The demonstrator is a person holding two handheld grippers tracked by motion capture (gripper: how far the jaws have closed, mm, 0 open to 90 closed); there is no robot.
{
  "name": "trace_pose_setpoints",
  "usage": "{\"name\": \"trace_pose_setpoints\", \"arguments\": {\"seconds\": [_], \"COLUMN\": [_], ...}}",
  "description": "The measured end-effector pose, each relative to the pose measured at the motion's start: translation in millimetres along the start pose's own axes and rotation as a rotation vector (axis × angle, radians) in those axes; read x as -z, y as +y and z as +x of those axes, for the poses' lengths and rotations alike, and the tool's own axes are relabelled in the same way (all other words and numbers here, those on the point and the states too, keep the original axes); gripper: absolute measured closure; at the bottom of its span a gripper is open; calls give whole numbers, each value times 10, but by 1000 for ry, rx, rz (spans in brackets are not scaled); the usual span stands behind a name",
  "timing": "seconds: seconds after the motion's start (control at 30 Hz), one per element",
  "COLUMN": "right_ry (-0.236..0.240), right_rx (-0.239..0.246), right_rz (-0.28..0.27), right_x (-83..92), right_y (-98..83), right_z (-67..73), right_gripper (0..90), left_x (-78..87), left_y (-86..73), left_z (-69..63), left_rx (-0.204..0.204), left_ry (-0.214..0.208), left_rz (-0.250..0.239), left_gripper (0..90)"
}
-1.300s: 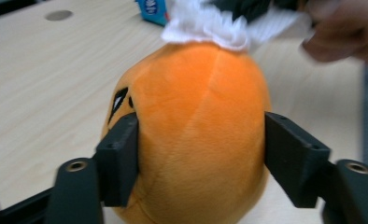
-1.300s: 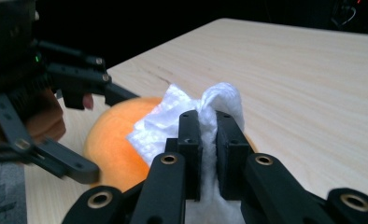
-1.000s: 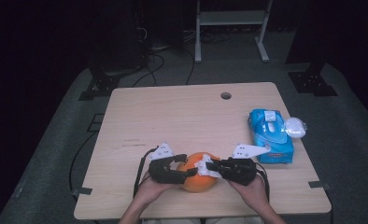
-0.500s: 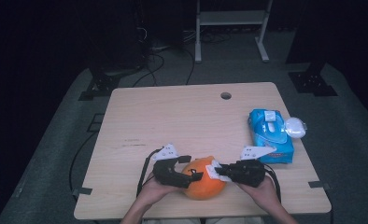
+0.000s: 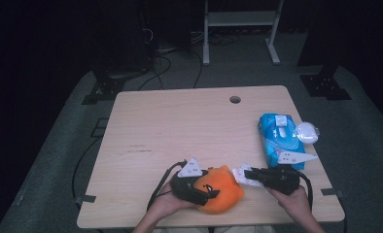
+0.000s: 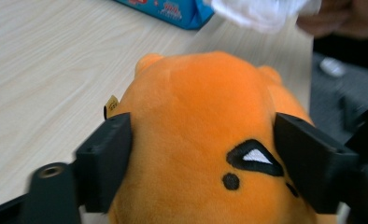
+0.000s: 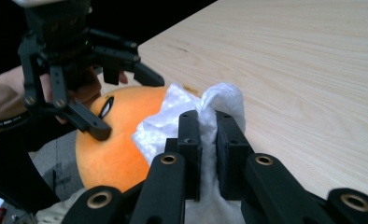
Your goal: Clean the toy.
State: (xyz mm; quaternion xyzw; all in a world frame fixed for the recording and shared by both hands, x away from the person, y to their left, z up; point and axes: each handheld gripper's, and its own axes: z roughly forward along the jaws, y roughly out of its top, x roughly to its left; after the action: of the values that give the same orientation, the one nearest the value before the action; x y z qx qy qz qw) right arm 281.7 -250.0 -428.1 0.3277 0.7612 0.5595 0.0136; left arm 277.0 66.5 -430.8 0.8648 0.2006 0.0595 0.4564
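Dark room, cabling and a metal stand on the floor beyond; pale wood-grain table [image 5: 180,126] in front of me.

High view. Item one: round orange plush toy with black stitched eyes [image 5: 223,191], at the table's near edge between my two hands. My left gripper [image 5: 199,189] straddles it from the left. My right gripper [image 5: 255,175] sits just right of it with a crumpled white wet wipe [image 5: 241,174] at its tip, touching or almost touching the toy. Blue soft pack of wipes [image 5: 279,136] lies well apart at the right edge, a small white round lid-like piece [image 5: 307,132] beside it.

Left gripper view. Jaws stand part-way open, one on each flank of the plush head [image 6: 205,135]; they have just been closing on it, and the pads appear to dent the pile. Judged: light, soft, squashy, not fragile; it will give and roll unless I take it across its widest middle, as now.

Right gripper view. Jaws closed nearly flat on the wipe [image 7: 210,109], which bunches up above my fingers [image 7: 189,140]. Judged: limp, thin, damp, liable to slip or tear; pinch on a gathered fold.
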Motion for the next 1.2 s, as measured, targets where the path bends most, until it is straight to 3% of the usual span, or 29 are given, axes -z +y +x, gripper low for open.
{"name": "trace_pose_setpoints", "arguments": {"seconds": [0.13,0.3,0.5,0.67,0.8,0.97,1.2], "right_ry": [-3,-21,-93,-151,-182,-189,-206], "right_rx": [14,27,34,70,67,56,64], "right_rz": [3,5,27,96,129,112,90], "right_x": [1,19,75,43,16,36,71], "right_y": [11,19,-6,-53,-106,-111,-102], "right_z": [3,-26,-165,-257,-335,-386,-383], "right_gripper": [810,809,807,790,735,667,637], "left_x": [14,82,78,65,60,41,-17], "left_y": [14,45,79,132,204,235,177], "left_z": [-45,-33,50,180,323,474,584], "left_rx": [-27,13,37,49,48,64,82], "left_ry": [40,26,72,119,172,209,261], "left_rz": [15,-67,-116,-135,-142,-162,-170], "left_gripper": [460,567,573,570,568,563,550]}}
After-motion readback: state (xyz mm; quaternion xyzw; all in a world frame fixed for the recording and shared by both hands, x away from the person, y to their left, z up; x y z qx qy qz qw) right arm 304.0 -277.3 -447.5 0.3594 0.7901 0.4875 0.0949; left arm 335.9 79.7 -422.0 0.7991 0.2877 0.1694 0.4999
